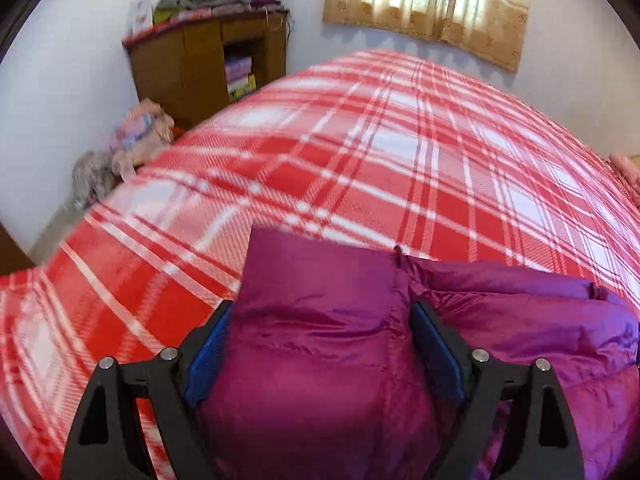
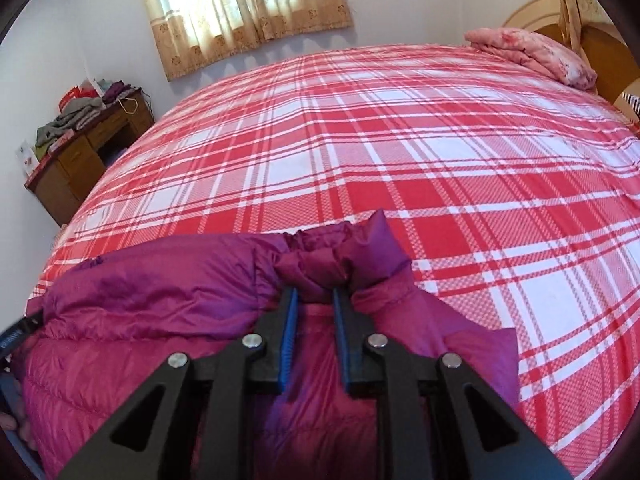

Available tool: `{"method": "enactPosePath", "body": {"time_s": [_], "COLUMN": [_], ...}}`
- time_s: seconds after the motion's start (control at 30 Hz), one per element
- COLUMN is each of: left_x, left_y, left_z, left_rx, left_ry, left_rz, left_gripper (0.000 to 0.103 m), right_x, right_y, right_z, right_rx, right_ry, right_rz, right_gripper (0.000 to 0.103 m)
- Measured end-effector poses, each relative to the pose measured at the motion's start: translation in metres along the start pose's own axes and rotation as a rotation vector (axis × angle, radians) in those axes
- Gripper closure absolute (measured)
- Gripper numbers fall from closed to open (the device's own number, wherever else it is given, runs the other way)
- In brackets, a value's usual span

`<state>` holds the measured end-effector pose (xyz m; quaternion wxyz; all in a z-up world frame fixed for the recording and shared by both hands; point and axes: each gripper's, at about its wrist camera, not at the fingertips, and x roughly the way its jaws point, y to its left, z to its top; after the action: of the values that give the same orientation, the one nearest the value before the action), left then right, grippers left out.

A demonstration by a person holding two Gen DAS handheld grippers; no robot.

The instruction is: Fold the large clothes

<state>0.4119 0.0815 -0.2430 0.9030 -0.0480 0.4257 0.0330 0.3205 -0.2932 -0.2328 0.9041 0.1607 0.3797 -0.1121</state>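
Note:
A puffy magenta-purple down jacket (image 1: pixel 320 320) lies at the near edge of a bed with a red and white plaid cover (image 1: pixel 360 140). My left gripper (image 1: pixel 322 308) stands wide, its blue pads (image 1: pixel 208 356) pressed against both sides of a thick fold of the jacket that rises past the fingertips. In the right wrist view the jacket (image 2: pixel 160 300) spreads to the left. My right gripper (image 2: pixel 314 292) is nearly closed, pinching a bunched wad of the jacket's fabric at its far edge above the plaid cover (image 2: pixel 400 140).
A wooden cabinet (image 1: pixel 208 60) piled with clothes stands by the far left wall, and a heap of cloth (image 1: pixel 136 136) lies beside the bed. A curtained window (image 2: pixel 240 8) is behind the bed. A folded pink blanket (image 2: pixel 528 52) lies by the headboard (image 2: pixel 600 52).

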Motion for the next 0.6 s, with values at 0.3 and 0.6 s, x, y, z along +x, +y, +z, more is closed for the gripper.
{"method": "enactPosePath", "body": {"time_s": [0.3,0.6], "left_x": [-0.001,-0.117], "left_y": [-0.004,0.075], "left_z": [0.002,-0.044], "left_rx": [0.035,-0.090], "left_ry": [0.022,-0.105], "left_rz": [0.023,-0.102], "left_gripper": [0.009,0.010], "right_x": [0.001,-0.021], "right_y": [0.004,0.021], "right_z": [0.000,0.006], "right_rx": [-0.011,-0.076], "right_ry": [-0.002,0.035], "right_rz": [-0.016,-0.080], "right_gripper": [0.083,0.082]}}
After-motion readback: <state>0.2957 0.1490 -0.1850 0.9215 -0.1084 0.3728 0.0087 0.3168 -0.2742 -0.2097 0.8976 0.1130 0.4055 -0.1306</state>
